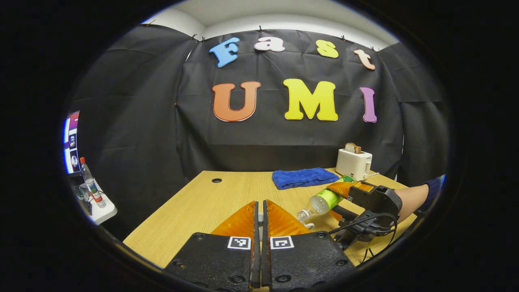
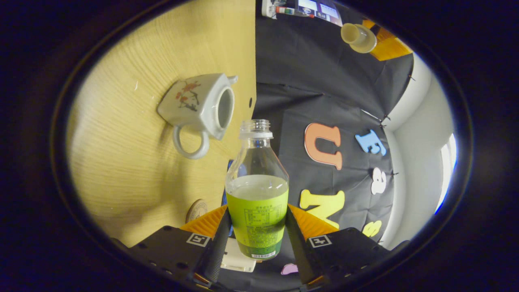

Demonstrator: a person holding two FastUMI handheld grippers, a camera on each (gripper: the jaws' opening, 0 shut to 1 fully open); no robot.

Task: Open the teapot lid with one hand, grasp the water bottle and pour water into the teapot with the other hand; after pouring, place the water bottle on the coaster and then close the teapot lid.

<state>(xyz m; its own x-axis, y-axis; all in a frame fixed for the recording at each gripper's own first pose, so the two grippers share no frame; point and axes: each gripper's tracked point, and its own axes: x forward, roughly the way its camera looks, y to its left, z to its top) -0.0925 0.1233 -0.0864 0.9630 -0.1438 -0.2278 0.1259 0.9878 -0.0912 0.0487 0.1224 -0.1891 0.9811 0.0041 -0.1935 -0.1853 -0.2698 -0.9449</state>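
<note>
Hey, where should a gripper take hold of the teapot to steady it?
Take the teapot by its loop handle, one finger through the loop, coming from the side away from the spout. It stands upright on the table with the handle sticking out free; the body looks broad and smooth.

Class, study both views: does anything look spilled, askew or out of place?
No spill shows. The clear green-labelled water bottle, uncapped, is tilted in the right gripper towards the lidless white floral teapot, as pouring requires.

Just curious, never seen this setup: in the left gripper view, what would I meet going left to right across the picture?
Red-capped bottle on a side shelf → blue towel → water bottle → toaster → the other tool holding that water bottle.
</note>
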